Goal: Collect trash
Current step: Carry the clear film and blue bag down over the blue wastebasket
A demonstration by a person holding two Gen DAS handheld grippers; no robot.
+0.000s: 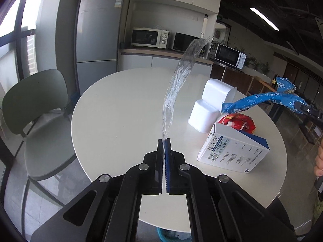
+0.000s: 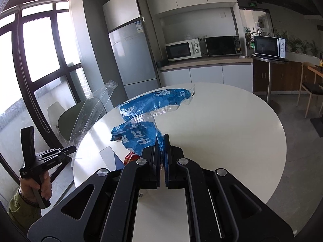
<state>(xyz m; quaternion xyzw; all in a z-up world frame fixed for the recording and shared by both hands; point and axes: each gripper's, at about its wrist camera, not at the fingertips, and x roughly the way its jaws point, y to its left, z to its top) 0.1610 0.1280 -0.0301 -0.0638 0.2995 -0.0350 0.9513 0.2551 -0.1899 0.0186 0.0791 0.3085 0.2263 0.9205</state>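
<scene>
Now left claw clamped on clear wrapper, right claw on blue wrapper

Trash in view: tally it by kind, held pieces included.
Clear plastic wrapper: 1
Blue plastic wrapper: 1
White foam containers: 2
White-and-blue cardboard box: 1
Red snack packet: 1
Total: 6

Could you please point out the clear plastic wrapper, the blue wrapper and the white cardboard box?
clear plastic wrapper [image 1: 177, 80], left wrist view, mid strip.
blue wrapper [image 2: 153, 102], right wrist view, upper printed part.
white cardboard box [image 1: 232, 151], left wrist view, printed face.
</scene>
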